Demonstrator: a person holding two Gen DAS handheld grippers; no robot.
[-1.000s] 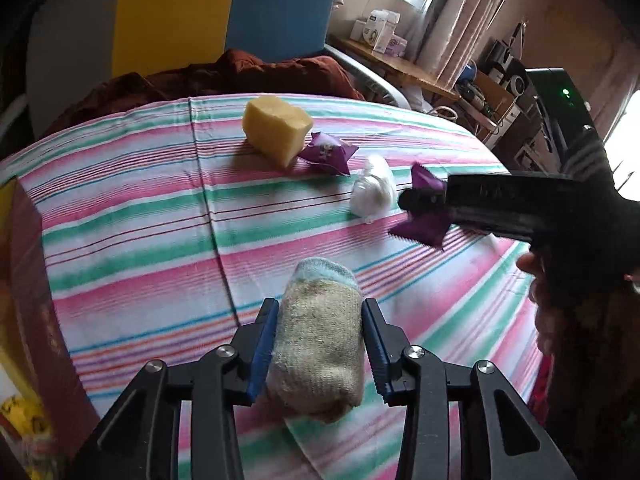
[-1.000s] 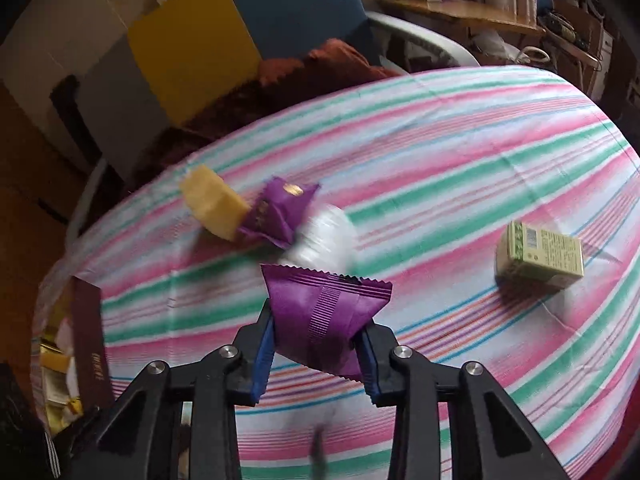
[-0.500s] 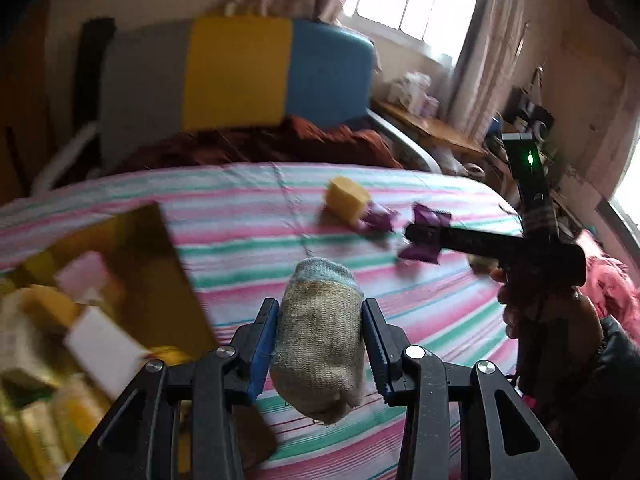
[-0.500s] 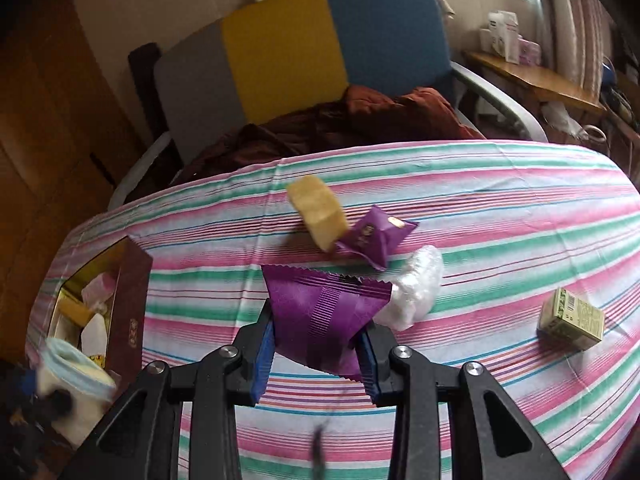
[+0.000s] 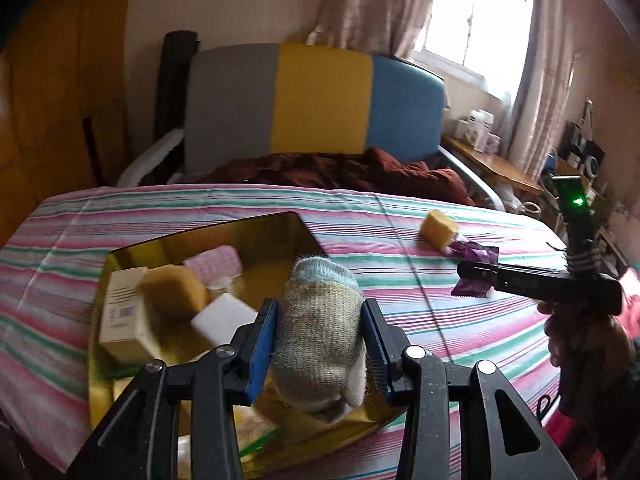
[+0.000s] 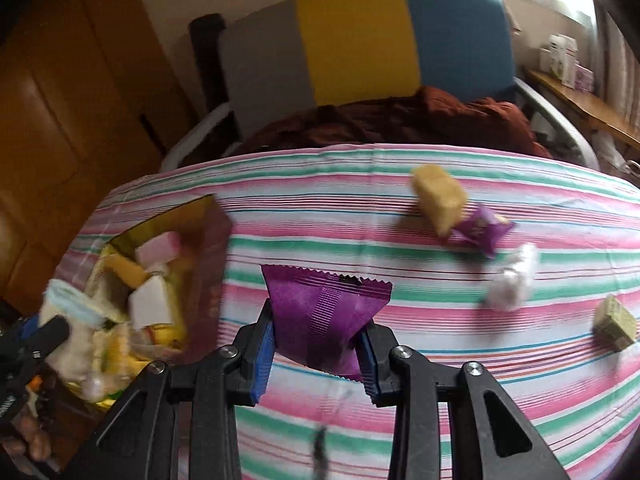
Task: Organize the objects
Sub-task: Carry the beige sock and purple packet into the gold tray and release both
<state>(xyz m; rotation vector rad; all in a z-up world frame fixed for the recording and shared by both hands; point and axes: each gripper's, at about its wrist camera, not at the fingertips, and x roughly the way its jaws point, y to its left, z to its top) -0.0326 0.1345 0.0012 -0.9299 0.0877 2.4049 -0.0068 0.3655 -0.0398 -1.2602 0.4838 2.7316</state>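
While left gripper [image 5: 320, 344] clamps rolled sock [image 5: 320, 332] above gold box [image 5: 280, 232], release should come low, over free corner. Right gripper [image 6: 316, 344] pinches purple packet [image 6: 324, 312] over striped cloth [image 6: 440, 360], well right of box. Sock woolly, soft; packet crinkly foil, crimped edges; box glossy, crowded.

A lived-in home room; a grey, yellow and blue chair [image 5: 316, 100] at twelve o'clock; curtained window [image 5: 472, 20] at one o'clock; striped tablecloth [image 5: 420, 320]; wooden cupboard doors [image 6: 60, 120] at ten o'clock.
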